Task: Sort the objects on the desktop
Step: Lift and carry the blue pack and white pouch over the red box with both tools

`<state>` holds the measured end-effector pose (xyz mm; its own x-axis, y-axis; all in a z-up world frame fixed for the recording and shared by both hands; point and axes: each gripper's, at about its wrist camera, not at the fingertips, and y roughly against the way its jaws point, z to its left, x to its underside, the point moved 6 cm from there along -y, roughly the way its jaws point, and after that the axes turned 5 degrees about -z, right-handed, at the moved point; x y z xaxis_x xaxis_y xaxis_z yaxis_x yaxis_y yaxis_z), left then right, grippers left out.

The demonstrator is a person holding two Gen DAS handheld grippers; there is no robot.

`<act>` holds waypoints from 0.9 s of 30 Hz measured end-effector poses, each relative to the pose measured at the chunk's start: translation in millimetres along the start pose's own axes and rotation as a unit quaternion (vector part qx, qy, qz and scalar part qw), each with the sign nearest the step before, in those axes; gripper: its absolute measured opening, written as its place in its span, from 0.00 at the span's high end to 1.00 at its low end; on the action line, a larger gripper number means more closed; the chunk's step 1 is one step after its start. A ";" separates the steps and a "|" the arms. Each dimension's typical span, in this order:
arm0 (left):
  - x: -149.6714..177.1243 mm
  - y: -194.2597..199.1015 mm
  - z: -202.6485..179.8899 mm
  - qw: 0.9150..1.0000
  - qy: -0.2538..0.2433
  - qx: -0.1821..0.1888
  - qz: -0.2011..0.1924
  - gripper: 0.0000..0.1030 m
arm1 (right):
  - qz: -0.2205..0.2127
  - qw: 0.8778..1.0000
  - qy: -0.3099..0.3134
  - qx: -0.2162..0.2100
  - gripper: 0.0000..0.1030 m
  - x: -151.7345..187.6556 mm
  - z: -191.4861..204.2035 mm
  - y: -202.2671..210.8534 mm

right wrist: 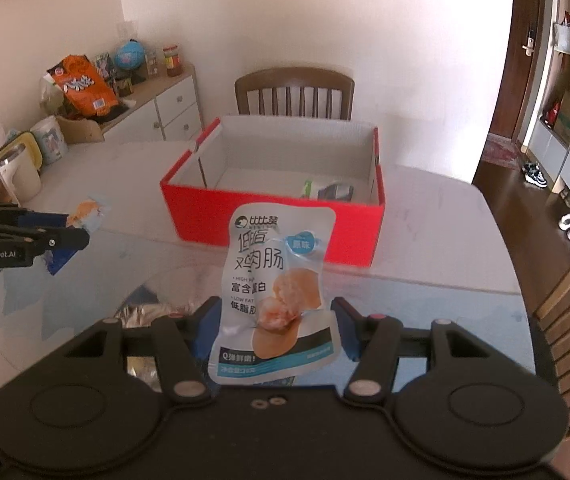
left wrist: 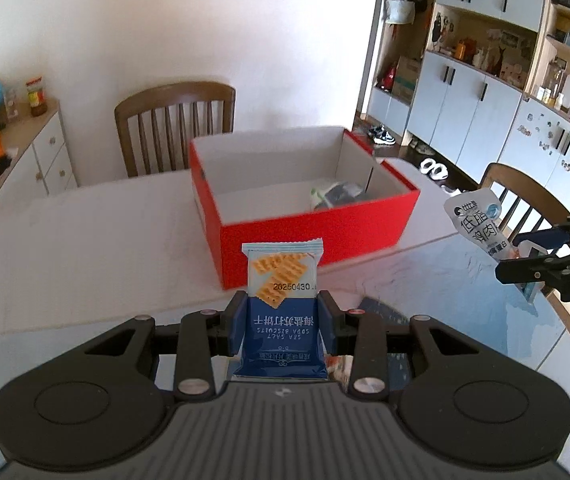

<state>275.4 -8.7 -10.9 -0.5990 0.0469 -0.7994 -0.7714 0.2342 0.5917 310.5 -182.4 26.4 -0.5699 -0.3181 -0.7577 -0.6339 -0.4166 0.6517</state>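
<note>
My left gripper (left wrist: 282, 312) is shut on a blue soda-cracker packet (left wrist: 281, 304), held above the table in front of the red box (left wrist: 317, 236). My right gripper (right wrist: 273, 320) is shut on a white chicken-sausage pouch (right wrist: 277, 292), also in front of the red box (right wrist: 277, 216). The box is open and holds a small green-and-grey packet (left wrist: 335, 196), which also shows in the right wrist view (right wrist: 329, 190). In the left wrist view the right gripper (left wrist: 525, 256) with its pouch (left wrist: 481, 224) shows at the right. In the right wrist view the left gripper (right wrist: 65, 236) shows at the left.
The white table (left wrist: 85, 248) has a glossy near part. Wooden chairs (left wrist: 175, 128) (left wrist: 525, 200) stand behind and to the right. A sideboard (right wrist: 157, 112) with snack bags and jars stands at the left. A silvery wrapper (right wrist: 141, 316) lies on the table below the grippers.
</note>
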 end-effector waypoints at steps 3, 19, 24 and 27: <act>-13.4 -3.6 -2.1 1.000 0.001 0.002 -0.005 0.66 | -0.008 1.000 0.001 -0.003 0.42 -12.4 -3.3 -0.3; -73.5 -40.2 -13.1 0.999 0.009 -0.016 -0.028 0.66 | -0.023 0.999 0.006 -0.021 0.42 -60.3 -10.7 -21.1; -87.6 -51.5 -16.2 0.999 0.007 -0.017 -0.032 0.66 | -0.026 0.999 0.013 -0.026 0.42 -72.6 -12.5 -30.0; -95.2 -59.4 -14.6 0.999 0.006 -0.019 -0.032 0.66 | -0.026 0.999 0.010 -0.028 0.42 -79.5 -16.3 -35.8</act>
<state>375.1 -41.3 31.6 -0.5504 0.0209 -0.8347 -0.8159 0.1986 0.5430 387.0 -156.1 62.6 -0.5256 -0.3119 -0.7915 -0.6322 -0.4793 0.6087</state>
